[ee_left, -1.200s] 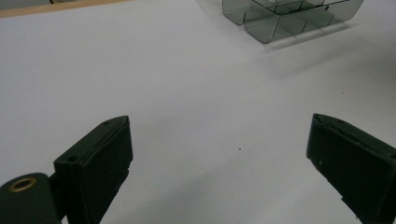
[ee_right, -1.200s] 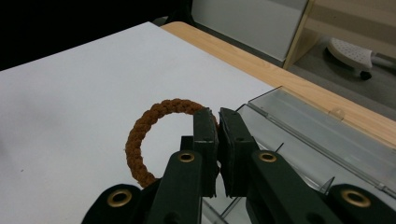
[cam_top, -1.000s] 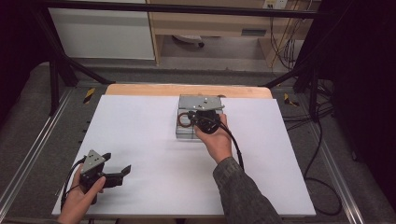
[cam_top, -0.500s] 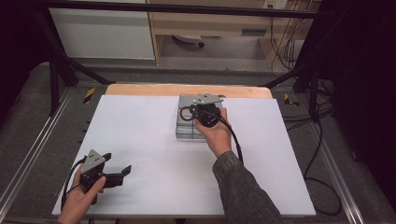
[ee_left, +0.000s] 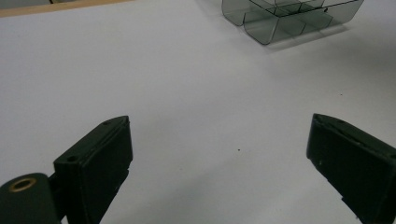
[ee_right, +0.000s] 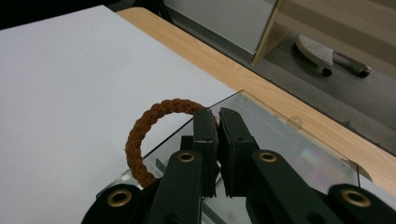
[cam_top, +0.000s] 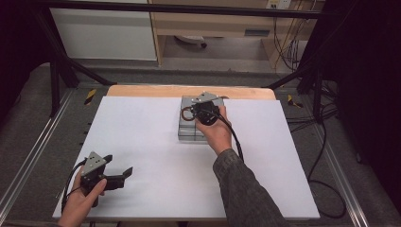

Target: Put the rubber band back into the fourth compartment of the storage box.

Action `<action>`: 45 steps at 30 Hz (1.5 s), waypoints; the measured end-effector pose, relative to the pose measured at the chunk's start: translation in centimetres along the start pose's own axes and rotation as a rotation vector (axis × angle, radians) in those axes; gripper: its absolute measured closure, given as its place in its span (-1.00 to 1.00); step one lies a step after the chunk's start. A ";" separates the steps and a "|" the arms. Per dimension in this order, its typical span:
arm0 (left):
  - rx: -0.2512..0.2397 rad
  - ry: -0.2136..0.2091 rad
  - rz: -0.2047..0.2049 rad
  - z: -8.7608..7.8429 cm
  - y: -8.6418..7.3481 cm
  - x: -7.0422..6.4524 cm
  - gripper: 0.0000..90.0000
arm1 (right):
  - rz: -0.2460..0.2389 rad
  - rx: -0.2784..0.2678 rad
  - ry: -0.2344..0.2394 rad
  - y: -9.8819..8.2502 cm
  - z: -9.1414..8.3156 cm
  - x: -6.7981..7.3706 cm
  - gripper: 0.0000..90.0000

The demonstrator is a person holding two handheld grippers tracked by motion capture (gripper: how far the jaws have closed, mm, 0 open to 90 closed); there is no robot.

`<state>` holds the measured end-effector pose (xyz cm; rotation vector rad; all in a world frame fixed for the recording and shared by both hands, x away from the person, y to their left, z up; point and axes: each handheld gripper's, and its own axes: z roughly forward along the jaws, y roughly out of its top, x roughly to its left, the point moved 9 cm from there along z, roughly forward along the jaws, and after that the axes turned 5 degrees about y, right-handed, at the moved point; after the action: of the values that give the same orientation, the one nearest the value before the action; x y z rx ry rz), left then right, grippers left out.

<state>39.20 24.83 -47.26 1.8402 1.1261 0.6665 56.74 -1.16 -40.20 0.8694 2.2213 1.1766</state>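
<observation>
A brown braided ring (ee_right: 140, 130) hangs from my right gripper (ee_right: 217, 114), whose jaws are shut on one side of it. The ring (cam_top: 186, 115) and the right gripper (cam_top: 195, 112) hover over the far part of a clear compartment box (cam_top: 189, 135) in the middle of the white table. In the right gripper view the box's clear top (ee_right: 289, 154) lies just under the jaws. At the near left, my left gripper (cam_top: 118, 164) is held low over the table. Its jaws (ee_left: 219, 135) stand wide open with nothing between them, and they point toward the box (ee_left: 280, 18).
A white sheet (cam_top: 142, 142) covers the table, with a wooden strip (cam_top: 142, 91) along its far edge. Metal rails run along both sides. A black cable (cam_top: 234, 137) trails from the right gripper over the person's sleeve. Past the table stand cabinets and a chair base (ee_right: 327, 56).
The right hand has carried the ring a little toward the far edge, over the box. The left hand has stayed put.
</observation>
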 end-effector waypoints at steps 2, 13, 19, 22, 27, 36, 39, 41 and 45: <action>-0.001 0.000 0.002 0.0 0.0 0.0 -0.85 | -0.002 0.008 -0.003 -0.2 0.2 -0.1 0.91; -0.005 -0.002 0.002 0.0 0.1 -0.1 -0.85 | 0.006 0.041 -0.008 -0.8 0.9 -0.5 0.91; -0.005 -0.003 0.000 0.0 0.1 -0.1 -0.85 | 0.007 0.056 -0.009 -0.9 1.3 -0.5 0.91; -0.005 -0.006 0.001 0.0 0.1 -0.1 -0.85 | 0.000 0.059 -0.006 -0.9 1.5 -0.4 0.91; -0.005 -0.007 0.002 -0.1 0.1 -0.1 -0.85 | -0.011 0.083 -0.006 -1.3 1.9 -0.3 0.91; -0.003 -0.006 0.003 -0.1 0.1 -0.1 -0.85 | 0.019 0.097 0.016 -1.6 2.3 -0.2 0.91; -0.003 -0.006 0.003 -0.1 0.1 -0.1 -0.85 | 0.002 0.108 0.013 -1.7 2.4 -0.2 0.91; -0.003 -0.006 0.004 -0.1 0.1 -0.1 -0.85 | 0.011 0.114 0.015 -1.8 2.5 -0.1 0.91; -0.003 -0.007 0.004 -0.1 0.1 -0.1 -0.85 | 0.003 0.123 0.014 -2.0 2.7 -0.2 0.91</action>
<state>39.16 24.76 -47.15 1.8409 1.1170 0.6633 58.01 -0.67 -43.29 0.9156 2.3249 1.0599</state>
